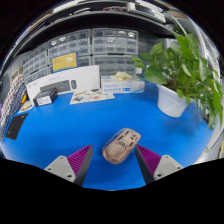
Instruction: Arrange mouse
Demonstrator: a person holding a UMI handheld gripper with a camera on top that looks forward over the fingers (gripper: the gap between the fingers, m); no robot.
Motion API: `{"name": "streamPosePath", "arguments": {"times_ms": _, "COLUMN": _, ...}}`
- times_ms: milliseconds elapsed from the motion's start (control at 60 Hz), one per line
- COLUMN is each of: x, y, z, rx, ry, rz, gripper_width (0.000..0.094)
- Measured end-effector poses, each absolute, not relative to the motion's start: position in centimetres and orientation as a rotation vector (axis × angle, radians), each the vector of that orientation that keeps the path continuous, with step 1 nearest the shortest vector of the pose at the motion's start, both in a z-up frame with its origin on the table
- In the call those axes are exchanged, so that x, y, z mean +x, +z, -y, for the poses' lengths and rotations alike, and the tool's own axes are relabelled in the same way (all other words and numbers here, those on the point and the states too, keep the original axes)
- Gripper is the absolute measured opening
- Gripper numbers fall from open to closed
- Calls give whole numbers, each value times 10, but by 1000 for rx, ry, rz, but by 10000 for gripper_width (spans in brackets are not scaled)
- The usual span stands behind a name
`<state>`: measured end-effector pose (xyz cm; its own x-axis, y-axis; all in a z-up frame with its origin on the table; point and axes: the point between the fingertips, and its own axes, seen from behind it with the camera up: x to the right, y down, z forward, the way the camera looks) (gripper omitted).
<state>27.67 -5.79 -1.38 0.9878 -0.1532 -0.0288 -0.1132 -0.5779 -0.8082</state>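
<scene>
mouse (121,146) lies on the blue desk (70,125), between and just ahead of the fingertips. tool (114,160) is spread, touching nothing. potted plant (183,72) stands beyond.

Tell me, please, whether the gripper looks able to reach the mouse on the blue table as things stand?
Probably yes: the mouse lies just ahead of the open gripper, roughly centred between its fingers, with nothing in between.

The gripper (112,162) has its fingers spread apart, with a mouse (121,145) lying on the blue table (70,125) just ahead of and between them, blocking the straight path forward. Beyond and to the left, bare blue surface gives room. Ahead to the right stands a potted plant (180,72); boxes (70,84) line the far edge.
</scene>
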Motion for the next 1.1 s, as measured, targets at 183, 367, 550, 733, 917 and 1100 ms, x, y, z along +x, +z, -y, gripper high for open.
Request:
{"name": "streamPosePath", "arguments": {"times_ms": 183, "x": 271, "y": -19, "z": 12, "rx": -2216, "ry": 10, "rz": -90, "gripper_width": 819}}
{"name": "streamPosePath", "arguments": {"times_ms": 367, "x": 272, "y": -18, "z": -14, "rx": -2218, "ry": 20, "rz": -63, "gripper_width": 584}}
{"name": "streamPosePath", "arguments": {"times_ms": 550, "x": 270, "y": -19, "z": -20, "rx": -2223, "ry": 11, "rz": -16, "gripper_width": 437}}
{"name": "streamPosePath", "arguments": {"times_ms": 733, "x": 269, "y": -21, "z": -19, "rx": -2270, "ry": 12, "rz": 11, "gripper_width": 354}}
{"name": "streamPosePath", "arguments": {"times_ms": 917, "x": 259, "y": 1, "z": -22, "rx": -2284, "ry": -46, "rz": -77, "gripper_width": 357}}
{"name": "streamPosePath", "arguments": {"times_ms": 1100, "x": 175, "y": 115, "z": -53, "rx": -2129, "ry": -76, "rz": -134, "gripper_width": 355}}
